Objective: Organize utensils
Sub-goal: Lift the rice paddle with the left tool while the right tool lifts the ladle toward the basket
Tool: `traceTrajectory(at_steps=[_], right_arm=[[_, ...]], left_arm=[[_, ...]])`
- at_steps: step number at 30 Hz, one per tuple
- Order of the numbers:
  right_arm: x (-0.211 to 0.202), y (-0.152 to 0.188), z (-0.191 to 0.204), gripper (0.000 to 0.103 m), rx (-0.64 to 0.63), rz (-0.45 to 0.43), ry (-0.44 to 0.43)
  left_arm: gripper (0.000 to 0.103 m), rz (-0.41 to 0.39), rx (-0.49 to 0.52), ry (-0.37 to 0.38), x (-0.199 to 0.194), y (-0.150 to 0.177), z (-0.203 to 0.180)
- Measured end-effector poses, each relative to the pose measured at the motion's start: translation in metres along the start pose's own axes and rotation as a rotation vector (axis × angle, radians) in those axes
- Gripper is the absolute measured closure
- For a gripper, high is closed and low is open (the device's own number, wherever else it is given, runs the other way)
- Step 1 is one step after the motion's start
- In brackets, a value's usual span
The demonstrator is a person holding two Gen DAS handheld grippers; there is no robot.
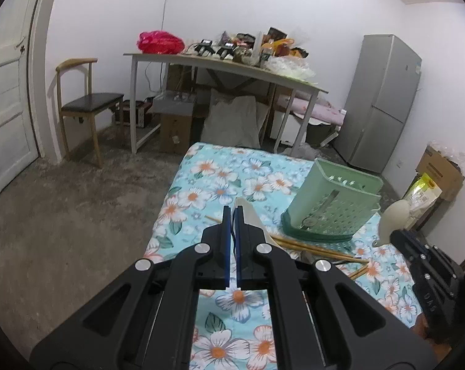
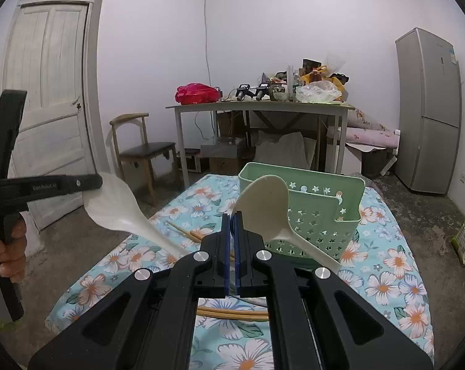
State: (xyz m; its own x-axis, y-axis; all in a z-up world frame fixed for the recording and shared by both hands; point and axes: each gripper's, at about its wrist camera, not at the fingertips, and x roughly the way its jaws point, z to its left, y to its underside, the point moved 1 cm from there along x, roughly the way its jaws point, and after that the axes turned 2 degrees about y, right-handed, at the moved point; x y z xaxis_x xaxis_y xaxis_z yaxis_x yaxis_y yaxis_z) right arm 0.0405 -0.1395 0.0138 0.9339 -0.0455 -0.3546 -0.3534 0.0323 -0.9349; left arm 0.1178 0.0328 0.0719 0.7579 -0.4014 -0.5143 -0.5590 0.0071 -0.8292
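My left gripper (image 1: 232,209) is shut on the edge of a white rice spoon (image 1: 250,214), held above the floral cloth (image 1: 220,182). In the right wrist view this spoon (image 2: 115,205) hangs from the left gripper (image 2: 99,182), handle slanting down to the right. My right gripper (image 2: 232,215) is shut on a cream rice spoon (image 2: 263,203), bowl up, just in front of the green perforated utensil basket (image 2: 321,215). The left wrist view shows that spoon (image 1: 394,215), the right gripper (image 1: 397,235) and the basket (image 1: 328,206). Wooden chopsticks (image 1: 312,248) lie on the cloth near the basket.
A person's hand (image 2: 7,256) grips the left tool's handle. Beyond the cloth stand a cluttered table (image 2: 263,106), a wooden chair (image 2: 146,151), a grey fridge (image 2: 429,114) and a white door (image 2: 44,92). Cardboard boxes (image 1: 438,169) sit at the right.
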Motion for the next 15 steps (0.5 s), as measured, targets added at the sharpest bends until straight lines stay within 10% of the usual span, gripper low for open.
traceTrajectory(at_steps=[15], right_arm=[[-0.005,-0.001,-0.003,0.101,0.011,-0.017,0.003]], left_arm=[[0.102,-0.067,0.033,0.006,-0.019,-0.015,-0.011]])
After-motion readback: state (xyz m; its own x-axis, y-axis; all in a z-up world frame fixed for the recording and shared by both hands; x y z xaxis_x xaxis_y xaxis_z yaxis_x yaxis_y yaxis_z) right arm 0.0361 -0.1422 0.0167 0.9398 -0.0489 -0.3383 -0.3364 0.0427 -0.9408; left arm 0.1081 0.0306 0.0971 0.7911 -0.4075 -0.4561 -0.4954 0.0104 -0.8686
